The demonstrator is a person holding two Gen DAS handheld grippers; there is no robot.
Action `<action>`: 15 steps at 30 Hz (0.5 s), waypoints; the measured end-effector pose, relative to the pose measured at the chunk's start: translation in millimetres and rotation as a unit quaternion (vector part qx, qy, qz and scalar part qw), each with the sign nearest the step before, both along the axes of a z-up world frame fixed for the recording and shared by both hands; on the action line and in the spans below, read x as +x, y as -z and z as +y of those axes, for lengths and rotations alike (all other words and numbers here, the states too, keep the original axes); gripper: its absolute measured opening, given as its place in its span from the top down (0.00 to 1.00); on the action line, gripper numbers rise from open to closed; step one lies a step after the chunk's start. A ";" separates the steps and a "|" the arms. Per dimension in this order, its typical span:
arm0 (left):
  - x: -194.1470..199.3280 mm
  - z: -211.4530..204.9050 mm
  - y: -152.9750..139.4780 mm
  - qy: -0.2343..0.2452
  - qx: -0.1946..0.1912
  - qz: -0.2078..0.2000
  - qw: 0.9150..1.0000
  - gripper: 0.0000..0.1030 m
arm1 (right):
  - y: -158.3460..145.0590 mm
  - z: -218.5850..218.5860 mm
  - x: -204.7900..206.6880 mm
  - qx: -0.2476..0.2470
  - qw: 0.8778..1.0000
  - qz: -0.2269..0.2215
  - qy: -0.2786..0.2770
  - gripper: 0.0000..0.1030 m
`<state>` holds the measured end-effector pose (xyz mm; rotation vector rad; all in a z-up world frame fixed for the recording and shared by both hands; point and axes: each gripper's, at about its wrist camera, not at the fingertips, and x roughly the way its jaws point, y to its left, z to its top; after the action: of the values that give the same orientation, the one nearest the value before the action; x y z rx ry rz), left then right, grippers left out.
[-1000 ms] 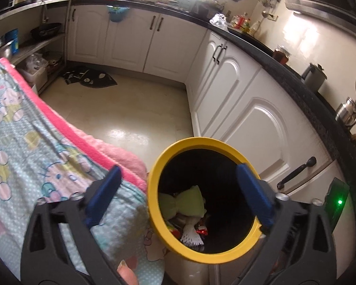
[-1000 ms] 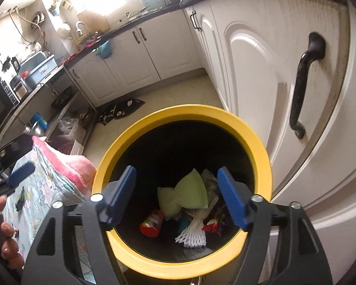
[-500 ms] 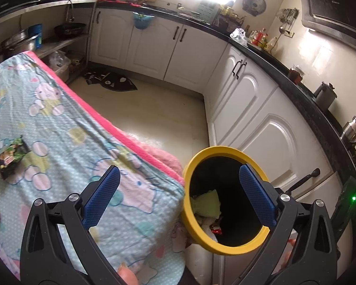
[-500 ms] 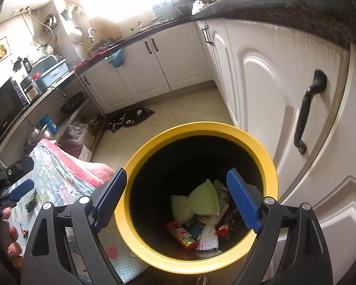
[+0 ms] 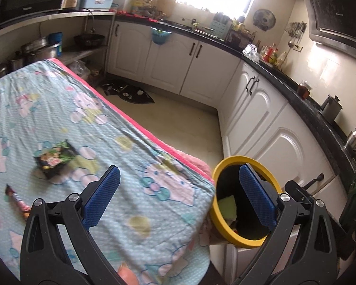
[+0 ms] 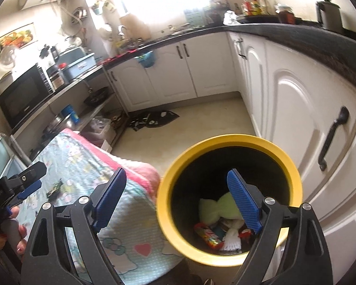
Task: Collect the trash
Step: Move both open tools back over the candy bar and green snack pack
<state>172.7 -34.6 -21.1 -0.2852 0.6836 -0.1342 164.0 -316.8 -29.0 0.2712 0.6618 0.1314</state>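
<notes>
Trash left for you is 2 wrappers [image 5: 54, 160] on the bench [image 5: 135, 190], so your left tool [image 5: 178, 197] faces them spread and empty, right tool [image 6: 178, 201] spread empty near the bin [image 6: 227, 140].

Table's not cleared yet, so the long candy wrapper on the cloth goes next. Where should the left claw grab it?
Grip the long candy wrapper across its narrow middle, descending from above. It lies flat on the tablecloth, so the open left claw should straddle its width, fingers crosswise to its length.
</notes>
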 end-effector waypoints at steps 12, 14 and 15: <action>-23.9 48.3 -6.4 -0.052 -0.006 -0.014 0.999 0.10 | -19.0 54.1 -11.1 -0.013 0.998 -0.018 -0.062 0.16; -28.2 58.3 -6.1 -0.064 -0.010 -0.014 0.998 0.10 | -21.2 64.1 -11.7 -0.016 0.997 -0.019 -0.074 0.15; -30.3 61.8 -5.7 -0.068 -0.010 -0.014 0.998 0.10 | -22.7 69.4 -11.2 -0.017 0.997 -0.019 -0.079 0.15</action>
<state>142.4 27.2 -15.4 -0.3473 0.6324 -0.0150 152.8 -247.5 -6.4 0.1835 0.6464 0.2760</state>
